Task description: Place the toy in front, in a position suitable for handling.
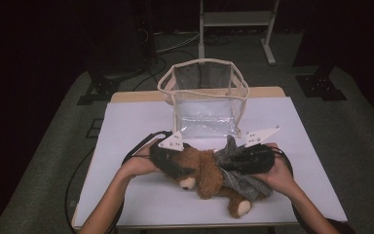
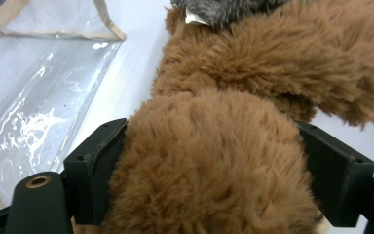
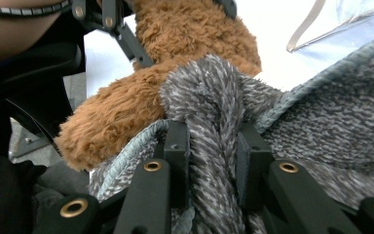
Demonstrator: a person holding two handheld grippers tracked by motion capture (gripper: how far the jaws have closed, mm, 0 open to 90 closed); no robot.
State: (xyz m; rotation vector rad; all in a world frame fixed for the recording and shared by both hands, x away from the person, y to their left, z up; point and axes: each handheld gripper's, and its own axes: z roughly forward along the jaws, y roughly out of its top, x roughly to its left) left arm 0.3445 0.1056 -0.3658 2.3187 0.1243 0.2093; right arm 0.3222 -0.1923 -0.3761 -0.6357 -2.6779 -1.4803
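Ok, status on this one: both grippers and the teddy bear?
Left gripper around the teddy bear's head, pads against fur. Right gripper pinching its grey knit garment. Clear bag stands open behind; nothing in the way.

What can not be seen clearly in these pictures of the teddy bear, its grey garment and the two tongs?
- Teddy bear: high view, the left tongs cover the back of its head.
- Grey garment: high view, the right tongs and hand hide its middle; its shape stays unclear.
- Clear bag: left gripper view, cut off by the left edge.
- Bear's body: left gripper view, blurred fur blocks it.
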